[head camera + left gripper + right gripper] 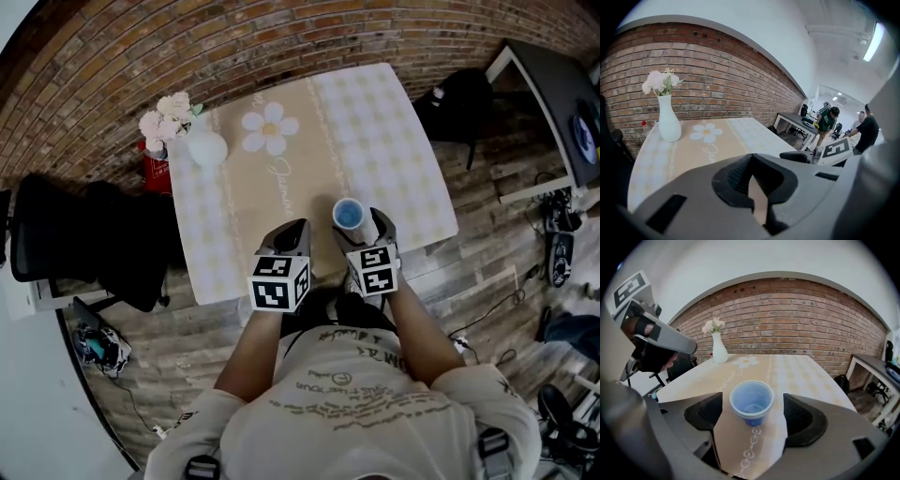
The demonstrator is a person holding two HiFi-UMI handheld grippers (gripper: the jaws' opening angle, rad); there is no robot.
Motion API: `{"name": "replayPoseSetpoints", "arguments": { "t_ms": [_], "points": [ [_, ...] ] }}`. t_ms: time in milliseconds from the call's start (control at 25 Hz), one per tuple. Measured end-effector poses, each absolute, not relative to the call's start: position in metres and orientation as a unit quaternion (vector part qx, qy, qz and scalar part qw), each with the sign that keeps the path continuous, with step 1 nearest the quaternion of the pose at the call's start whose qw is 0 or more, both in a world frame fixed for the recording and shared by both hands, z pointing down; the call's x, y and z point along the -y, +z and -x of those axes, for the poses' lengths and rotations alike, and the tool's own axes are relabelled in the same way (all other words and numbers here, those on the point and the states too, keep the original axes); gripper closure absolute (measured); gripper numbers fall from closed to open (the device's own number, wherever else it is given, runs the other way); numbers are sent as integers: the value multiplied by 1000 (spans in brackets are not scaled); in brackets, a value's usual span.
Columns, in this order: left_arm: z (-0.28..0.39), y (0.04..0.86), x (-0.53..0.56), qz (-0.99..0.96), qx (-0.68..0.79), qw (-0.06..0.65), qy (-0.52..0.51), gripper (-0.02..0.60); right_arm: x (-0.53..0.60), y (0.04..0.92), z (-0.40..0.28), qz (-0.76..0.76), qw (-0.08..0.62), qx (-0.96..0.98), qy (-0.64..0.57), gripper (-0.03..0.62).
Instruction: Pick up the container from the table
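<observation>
A small blue plastic cup [348, 214] stands upright and empty on the tan runner near the table's front edge. In the right gripper view the cup [751, 402] sits between the jaws of my right gripper [752, 414], with a gap on each side. In the head view the right gripper [364, 225] is open around the cup. My left gripper [289, 234] hovers over the table edge to the left of the cup. Its jaws stand together with only a thin slit between them [753, 183], and nothing is held.
The table [394, 141] has a checked cloth with a daisy print. A white vase [206, 148] of pale flowers stands at its far left corner. A black chair [94, 234] is left of the table, and a dark desk [553, 94] is at the right. People [827, 119] stand far off.
</observation>
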State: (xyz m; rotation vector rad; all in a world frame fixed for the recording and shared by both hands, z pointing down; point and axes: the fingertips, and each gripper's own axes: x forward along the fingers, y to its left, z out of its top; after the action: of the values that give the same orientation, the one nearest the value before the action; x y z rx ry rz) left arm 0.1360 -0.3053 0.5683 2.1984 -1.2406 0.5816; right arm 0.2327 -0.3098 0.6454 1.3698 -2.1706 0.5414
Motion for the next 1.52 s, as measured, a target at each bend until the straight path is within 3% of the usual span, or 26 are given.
{"name": "replayPoseSetpoints", "arguments": {
  "t_ms": [760, 1080, 1520],
  "points": [
    [-102, 580, 297, -780, 506, 292, 224, 578, 326, 686, -225, -500, 309, 793, 161, 221],
    [-95, 586, 293, -773, 510, 297, 233, 578, 325, 690, -225, -500, 308, 789, 181, 281],
    [-95, 580, 288, -779, 503, 284, 243, 578, 324, 679, -225, -516, 297, 783, 181, 287]
  ]
}}
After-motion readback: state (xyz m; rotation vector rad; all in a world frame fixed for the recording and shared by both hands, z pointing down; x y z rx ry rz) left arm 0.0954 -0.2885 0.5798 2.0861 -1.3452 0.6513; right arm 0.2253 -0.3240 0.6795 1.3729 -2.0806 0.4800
